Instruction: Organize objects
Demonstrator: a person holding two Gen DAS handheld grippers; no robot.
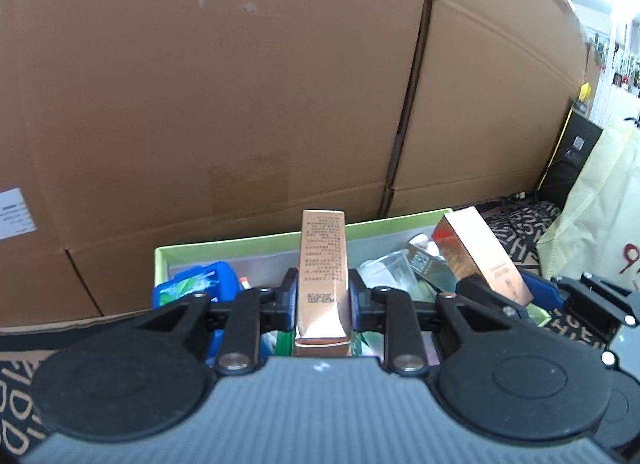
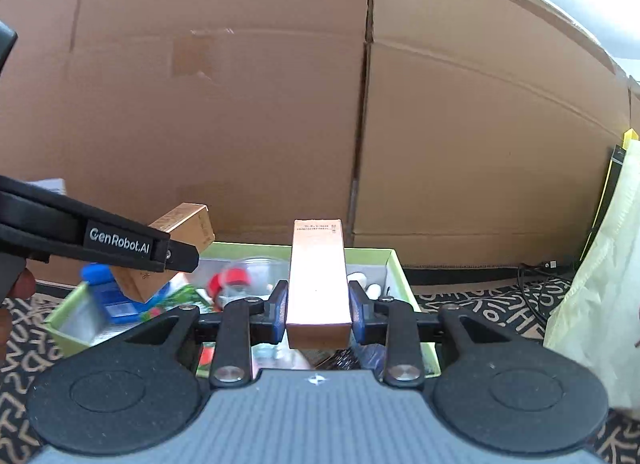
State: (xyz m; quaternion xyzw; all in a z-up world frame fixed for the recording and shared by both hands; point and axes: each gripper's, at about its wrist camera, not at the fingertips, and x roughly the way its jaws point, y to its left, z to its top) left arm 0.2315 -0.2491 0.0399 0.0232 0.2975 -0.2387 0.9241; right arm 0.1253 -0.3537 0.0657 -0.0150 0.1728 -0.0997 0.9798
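While clamped, both tongs (image 1: pixel 322 296) (image 2: pixel 318 304) grip copper boxes (image 1: pixel 322 264) (image 2: pixel 318 280).

Copper-gold boxes (image 1: pixel 323 272), lime-green tray (image 2: pixel 394 264), black-and-cream patterned mat (image 2: pixel 480 304)

— How many copper cartons?
— Two: one narrow carton (image 1: pixel 322 264), one wider carton (image 1: pixel 480 256).
— Trays and big boxes?
— One green tray (image 1: pixel 248 245) — two cardboard boxes (image 1: pixel 208 96) behind it.

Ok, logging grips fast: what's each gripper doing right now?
Left gripper: shut on a narrow copper box.
Right gripper: shut on a wider copper box.
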